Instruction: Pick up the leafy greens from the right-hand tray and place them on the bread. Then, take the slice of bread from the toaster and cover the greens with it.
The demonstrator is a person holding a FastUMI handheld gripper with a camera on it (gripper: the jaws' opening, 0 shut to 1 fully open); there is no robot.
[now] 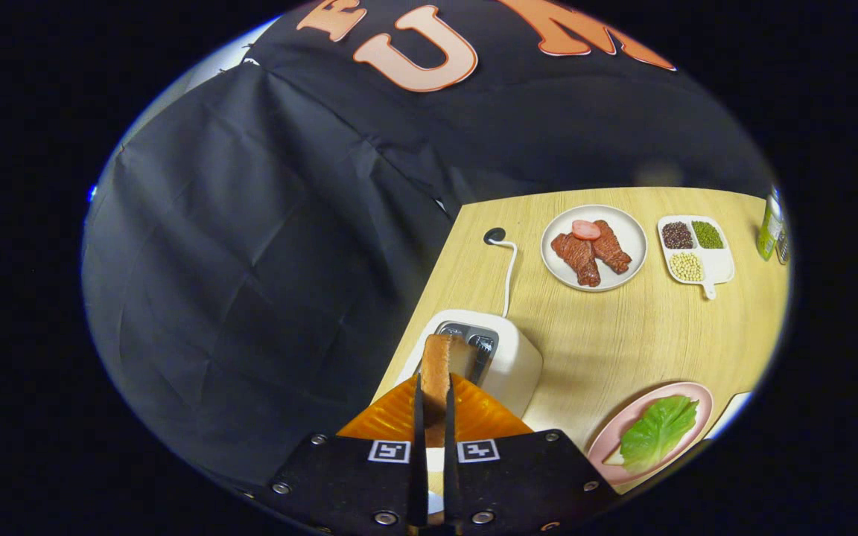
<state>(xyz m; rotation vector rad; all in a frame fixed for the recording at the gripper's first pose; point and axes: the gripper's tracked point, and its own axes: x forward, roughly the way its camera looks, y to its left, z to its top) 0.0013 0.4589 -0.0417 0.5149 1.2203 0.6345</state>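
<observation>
Holding a slice of bread [436, 372] upright between its two fingers, the tool [435, 417] sits narrow, both fingers pressed against the slice's flat sides. The slice stands on edge just above the white toaster [507, 357], and it looks clear of the slots, though the view cannot settle whether its lower edge has fully left them. The toaster's cord [508, 275] runs away toward the far side of the tabletop [623, 335].

Over to the right, on the near side, the pink plate [686, 391] carries a green leaf [656, 432], spread flat. A pale sliver shows under the leaf's near edge, which reads as the bottom piece of bread, so the first half of the job looks done: greens on the bread.

Farther off sit a white plate of meat [593, 247] and a small divided dish of beans [695, 249], untouched and well apart from the action. A green bottle [770, 227] stands at the far right.

What is left, by this reading, is the carry: bring the slice across to the right, tip it flat, and lay it over the leaf. An orange ridged mat [399, 417] lies directly beneath the fingers.
</observation>
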